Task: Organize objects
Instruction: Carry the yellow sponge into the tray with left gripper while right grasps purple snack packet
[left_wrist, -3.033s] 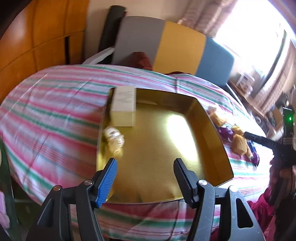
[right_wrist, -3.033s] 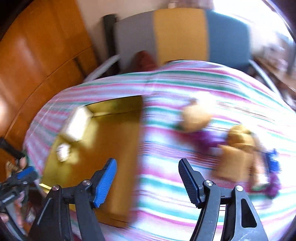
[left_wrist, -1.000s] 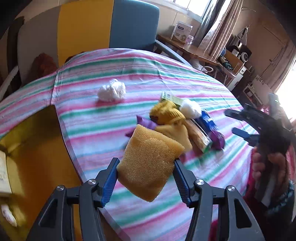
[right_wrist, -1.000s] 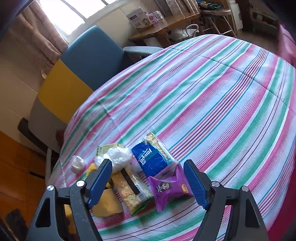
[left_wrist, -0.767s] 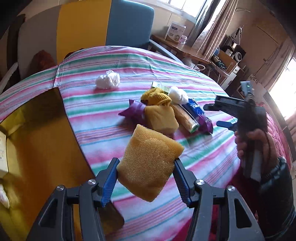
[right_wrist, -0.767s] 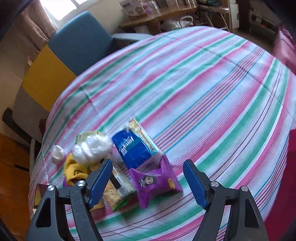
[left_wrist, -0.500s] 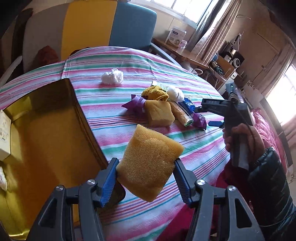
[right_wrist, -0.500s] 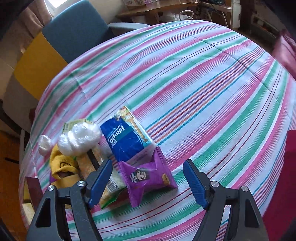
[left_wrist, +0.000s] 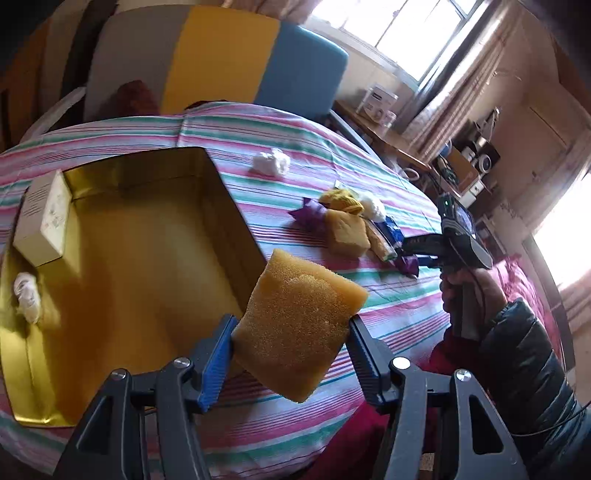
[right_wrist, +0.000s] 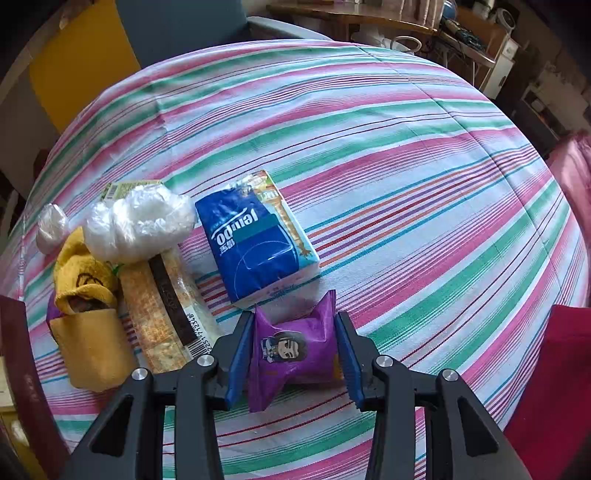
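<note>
Right wrist, purple snack packet (right_wrist: 291, 354) pinched between right tool (right_wrist: 291, 350) pads

Legible markings: one brand name and one barcode number

The blue plastic tissue pack (right_wrist: 258, 247) carries the white brand word "Tempo", seen upside down, with small unreadable characters beside it. The long clear-wrapped cracker packet (right_wrist: 162, 310) bears a barcode label with digits reading about "2251712348". The print on the cream cardboard box (left_wrist: 44, 218) is too small to read.
</note>
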